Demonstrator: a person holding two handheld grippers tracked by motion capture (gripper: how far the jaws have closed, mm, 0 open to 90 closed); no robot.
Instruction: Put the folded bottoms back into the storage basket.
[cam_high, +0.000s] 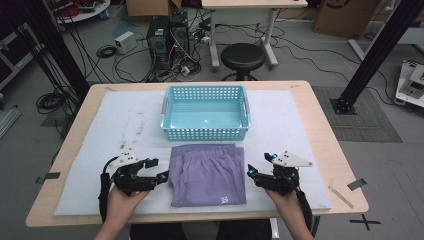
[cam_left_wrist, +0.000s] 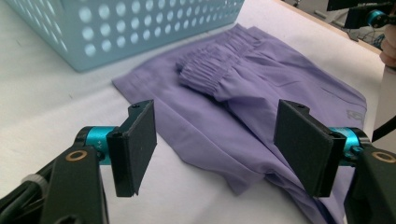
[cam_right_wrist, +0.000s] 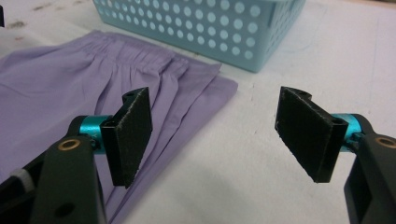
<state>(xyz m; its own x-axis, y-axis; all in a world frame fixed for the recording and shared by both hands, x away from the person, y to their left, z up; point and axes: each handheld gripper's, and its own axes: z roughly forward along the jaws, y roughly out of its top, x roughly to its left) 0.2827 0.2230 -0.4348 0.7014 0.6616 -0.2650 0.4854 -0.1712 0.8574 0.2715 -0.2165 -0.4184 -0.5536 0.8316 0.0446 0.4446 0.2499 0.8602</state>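
A folded purple cloth garment (cam_high: 208, 174) lies near the table's front edge, just before the light-blue perforated plastic basket (cam_high: 205, 112). The left gripper (cam_high: 155, 170) and right gripper (cam_high: 258, 165) flank it, jaws spread and empty. Pinching only the top layer would likely unfold it when lifted.

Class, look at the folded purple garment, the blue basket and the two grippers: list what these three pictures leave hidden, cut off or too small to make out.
1. White mark on the purple garment: too small to read in the high view; blurred in the left gripper view.
2. Garment's underside and inner layers: hidden by its own folds.
3. Blue basket: far side cut off by the top edge in both gripper views.
4. Left gripper and right gripper fingers: small and dark from above.
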